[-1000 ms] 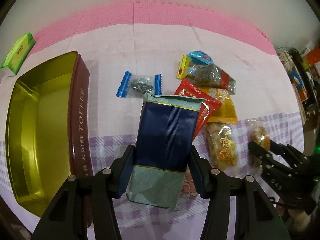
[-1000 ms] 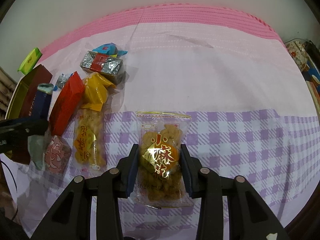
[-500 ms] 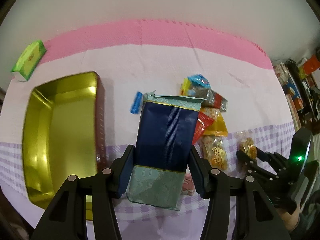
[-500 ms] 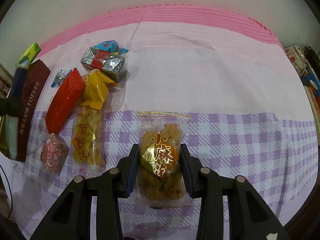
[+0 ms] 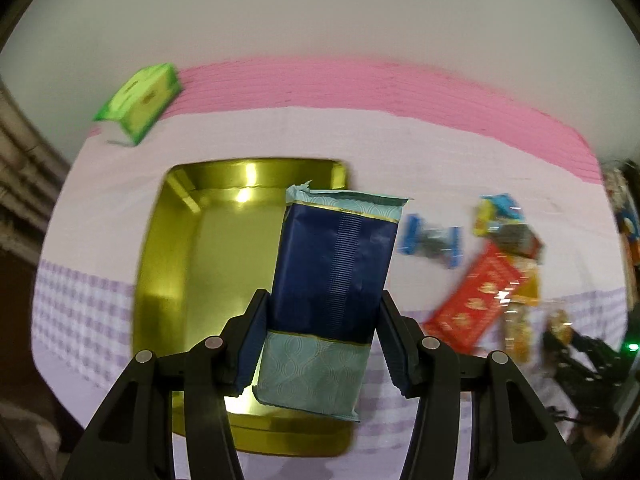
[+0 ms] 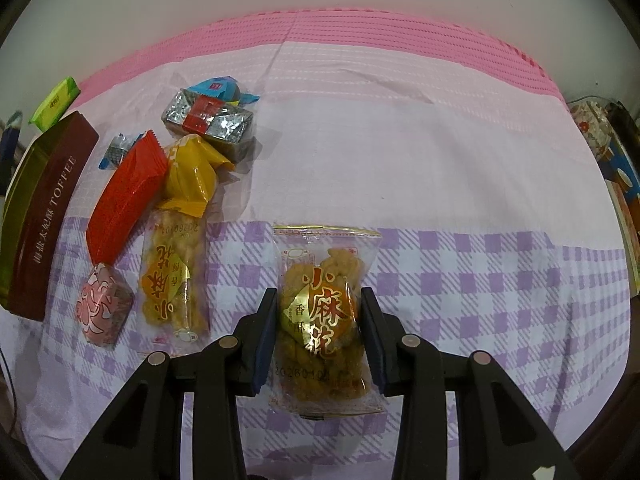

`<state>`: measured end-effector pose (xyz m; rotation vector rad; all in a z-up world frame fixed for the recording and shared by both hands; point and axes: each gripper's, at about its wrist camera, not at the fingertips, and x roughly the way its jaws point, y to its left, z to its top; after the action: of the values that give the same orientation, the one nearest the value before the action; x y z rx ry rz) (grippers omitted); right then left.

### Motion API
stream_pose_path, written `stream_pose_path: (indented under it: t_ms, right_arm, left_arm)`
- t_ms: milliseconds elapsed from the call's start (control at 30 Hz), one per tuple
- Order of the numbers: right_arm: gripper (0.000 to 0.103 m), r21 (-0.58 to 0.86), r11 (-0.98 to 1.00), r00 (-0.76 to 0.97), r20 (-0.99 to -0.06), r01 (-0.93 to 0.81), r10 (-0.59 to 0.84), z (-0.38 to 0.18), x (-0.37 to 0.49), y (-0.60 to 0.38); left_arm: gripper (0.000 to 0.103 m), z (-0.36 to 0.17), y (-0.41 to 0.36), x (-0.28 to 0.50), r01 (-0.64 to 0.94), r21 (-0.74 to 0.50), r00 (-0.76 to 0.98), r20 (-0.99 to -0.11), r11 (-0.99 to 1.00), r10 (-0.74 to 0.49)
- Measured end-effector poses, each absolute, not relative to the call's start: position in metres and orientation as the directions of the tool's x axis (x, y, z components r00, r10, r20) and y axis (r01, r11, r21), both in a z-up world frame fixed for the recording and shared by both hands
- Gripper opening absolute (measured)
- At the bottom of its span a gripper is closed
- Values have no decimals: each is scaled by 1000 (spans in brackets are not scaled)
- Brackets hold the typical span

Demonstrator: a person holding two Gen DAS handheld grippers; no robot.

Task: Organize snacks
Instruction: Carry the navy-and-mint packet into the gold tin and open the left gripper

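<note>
My left gripper [image 5: 324,312] is shut on a dark blue and teal snack packet [image 5: 332,280] and holds it in the air over the right half of the open gold toffee tin [image 5: 168,264]. My right gripper [image 6: 318,320] is shut on a clear packet of fried dough twists [image 6: 324,304] low over the purple-checked cloth. In the right wrist view the tin [image 6: 44,212] stands at the far left, brown side out. A pile of snacks lies beside it: a red packet [image 6: 124,200], a yellow packet [image 6: 192,176], a second dough twist packet [image 6: 172,276], a pink wrapped cake [image 6: 104,308].
A silver and red packet [image 6: 208,118], a light blue candy [image 6: 218,88] and a blue-ended candy [image 5: 432,240] lie behind the pile. A green packet [image 5: 140,100] sits at the far left by the pink cloth edge. Clutter stands off the table's right edge [image 6: 600,132].
My left gripper has lifted the blue packet and carried it left, from beside the tin to above it. My right gripper has kept its grip on the dough twist packet with little movement.
</note>
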<state>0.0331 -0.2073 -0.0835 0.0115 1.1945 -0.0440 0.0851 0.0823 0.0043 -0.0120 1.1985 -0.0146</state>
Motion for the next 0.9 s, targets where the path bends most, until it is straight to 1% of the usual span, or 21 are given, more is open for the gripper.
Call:
stream_pose_path:
  t_ms: [133, 400, 633, 900]
  right_arm:
    - [37, -17, 999, 365, -931, 41, -31, -84, 34, -207]
    - [37, -18, 999, 364, -931, 43, -32, -84, 33, -207]
    - [37, -19, 999, 363, -931, 42, -33, -85, 34, -206]
    - [37, -20, 999, 362, -931, 44, -35, -84, 34, -206]
  left_arm:
    - [53, -14, 110, 86, -42, 36, 332, -942, 998, 48]
    - [53, -43, 143, 81, -80, 88, 281, -954, 993, 107]
    - [53, -63, 159, 77, -96, 104, 241, -962, 990, 125]
    - [53, -74, 162, 77, -86, 137, 226, -962, 987, 153]
